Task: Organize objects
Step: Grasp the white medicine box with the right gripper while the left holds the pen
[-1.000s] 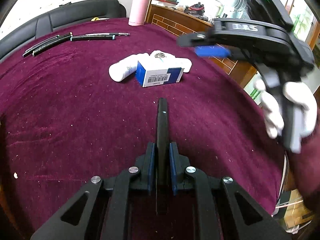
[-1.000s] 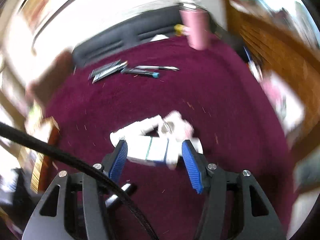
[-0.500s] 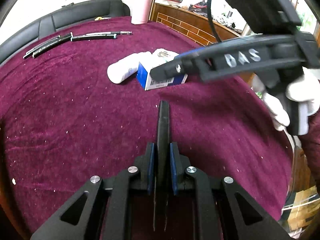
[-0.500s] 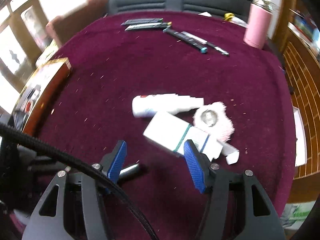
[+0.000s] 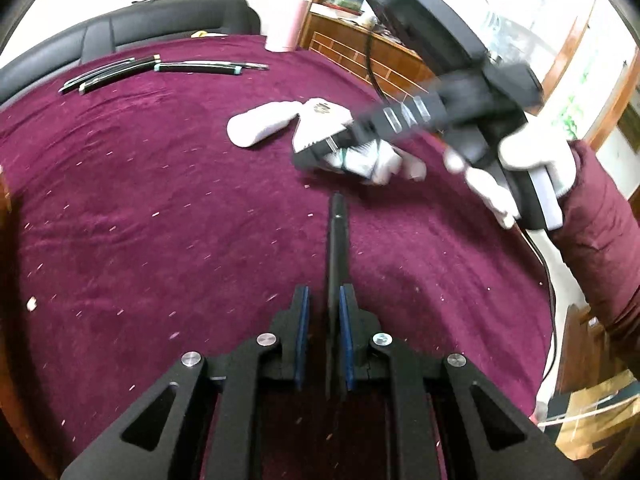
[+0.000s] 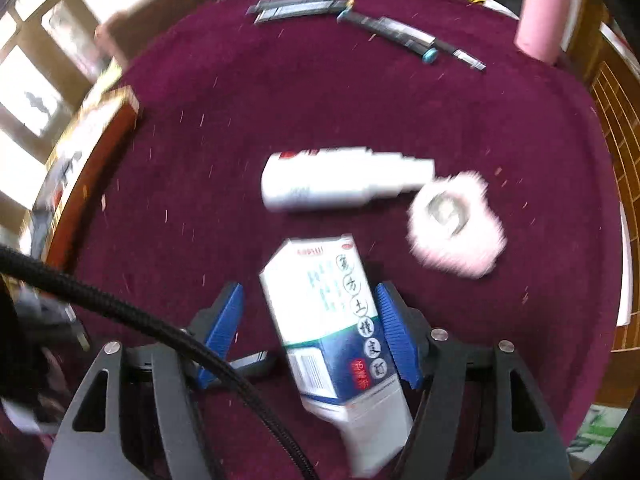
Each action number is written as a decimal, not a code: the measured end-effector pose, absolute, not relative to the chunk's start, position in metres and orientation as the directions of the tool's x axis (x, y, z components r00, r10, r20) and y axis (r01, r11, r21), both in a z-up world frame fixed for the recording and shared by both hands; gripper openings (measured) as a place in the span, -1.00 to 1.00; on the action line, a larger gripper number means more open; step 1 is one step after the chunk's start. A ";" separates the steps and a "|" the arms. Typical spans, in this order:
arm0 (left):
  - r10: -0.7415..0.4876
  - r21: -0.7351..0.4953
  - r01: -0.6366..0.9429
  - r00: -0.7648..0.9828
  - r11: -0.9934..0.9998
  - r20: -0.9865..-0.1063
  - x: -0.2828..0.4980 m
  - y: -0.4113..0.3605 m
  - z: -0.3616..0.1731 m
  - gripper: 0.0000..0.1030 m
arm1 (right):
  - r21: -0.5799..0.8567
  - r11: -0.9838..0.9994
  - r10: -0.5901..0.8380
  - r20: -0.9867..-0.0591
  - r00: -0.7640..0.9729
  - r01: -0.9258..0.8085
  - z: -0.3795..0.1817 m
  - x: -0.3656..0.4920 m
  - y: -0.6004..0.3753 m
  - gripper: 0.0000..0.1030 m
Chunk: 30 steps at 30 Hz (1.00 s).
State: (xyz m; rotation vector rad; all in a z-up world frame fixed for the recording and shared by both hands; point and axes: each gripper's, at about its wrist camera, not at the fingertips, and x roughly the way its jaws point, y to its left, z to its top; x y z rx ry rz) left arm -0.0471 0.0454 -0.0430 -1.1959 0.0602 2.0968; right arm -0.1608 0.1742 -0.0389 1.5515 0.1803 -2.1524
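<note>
Cardboard box (image 6: 340,320), rectangular and glossy, is lying between the right gripper's (image 6: 310,332) widely spread ribbed blue fingers (image 6: 394,334). Left gripper (image 5: 323,340) fingers are sitting narrowly around a slim black pen (image 5: 337,252) above the velvety worktop (image 5: 160,200).

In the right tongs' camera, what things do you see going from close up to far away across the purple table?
Right tongs around the medicine box → white bottle lying down → dark pens in a row → pink tumbler standing at the far edge.

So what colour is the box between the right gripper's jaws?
The box is white at the top, dark blue below, with a red patch. The right wrist view shows it best.
</note>
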 end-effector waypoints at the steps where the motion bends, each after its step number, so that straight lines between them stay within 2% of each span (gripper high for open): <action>1: 0.551 -0.289 -0.593 -0.322 -0.751 -0.770 -0.047 0.043 -0.043 -0.78 | 0.156 -0.876 -0.291 -0.925 -0.243 0.456 -0.041 -0.156 0.172 0.30; 7: 0.512 -0.262 -0.578 -0.325 -0.773 -0.795 -0.050 0.052 -0.054 -0.78 | 0.026 -0.905 -0.177 -0.930 -0.322 0.424 -0.041 -0.134 0.164 0.30; 10: 0.503 -0.236 -0.597 -0.330 -0.767 -0.799 -0.046 0.064 -0.052 -0.78 | -0.008 -0.920 -0.135 -0.932 -0.336 0.392 -0.042 -0.131 0.165 0.18; 11: 0.509 -0.234 -0.608 -0.329 -0.759 -0.795 -0.046 0.070 -0.050 -0.78 | -0.015 -0.925 -0.123 -0.933 -0.337 0.380 -0.044 -0.133 0.166 0.13; 15: 0.539 -0.240 -0.628 -0.341 -0.740 -0.770 -0.031 0.073 -0.040 -0.76 | 0.037 -0.940 -0.155 -0.932 -0.329 0.338 -0.043 -0.134 0.173 0.13; 17: 0.544 -0.258 -0.607 -0.348 -0.752 -0.764 -0.030 0.067 -0.037 -0.64 | 0.082 -0.944 -0.190 -0.928 -0.321 0.321 -0.042 -0.135 0.175 0.06; 19: 0.558 -0.281 -0.594 -0.354 -0.754 -0.750 -0.030 0.063 -0.033 -0.13 | 0.085 -0.950 -0.185 -0.928 -0.323 0.299 -0.043 -0.135 0.177 -0.10; 20: 0.564 -0.286 -0.593 -0.355 -0.752 -0.745 -0.029 0.064 -0.032 -0.04 | 0.079 -0.955 -0.174 -0.930 -0.323 0.287 -0.043 -0.135 0.179 -0.20; 23: 0.557 -0.258 -0.623 -0.348 -0.739 -0.754 -0.023 0.079 -0.031 0.00 | 0.071 -0.962 -0.157 -0.935 -0.318 0.264 -0.042 -0.136 0.181 -0.36; 25: 0.526 -0.210 -0.641 -0.353 -0.739 -0.774 -0.020 0.095 -0.035 0.00 | 0.064 -0.965 -0.147 -0.936 -0.320 0.256 -0.042 -0.136 0.181 -0.36; 27: 0.456 -0.113 -0.666 -0.367 -0.737 -0.811 -0.019 0.119 -0.048 0.00 | 0.044 -0.967 -0.128 -0.936 -0.328 0.252 -0.042 -0.135 0.179 -0.36; 28: 0.419 -0.066 -0.678 -0.371 -0.732 -0.829 -0.018 0.128 -0.056 0.08 | 0.040 -0.967 -0.124 -0.936 -0.330 0.251 -0.043 -0.136 0.178 -0.36; 29: 0.399 0.024 -0.699 -0.435 -0.715 -0.807 -0.011 0.137 -0.057 0.12 | 0.041 -0.967 -0.126 -0.934 -0.333 0.251 -0.042 -0.136 0.178 -0.37; 30: 0.391 0.061 -0.709 -0.456 -0.702 -0.800 -0.006 0.142 -0.055 0.11 | 0.050 -0.968 -0.133 -0.933 -0.333 0.247 -0.042 -0.136 0.179 -0.37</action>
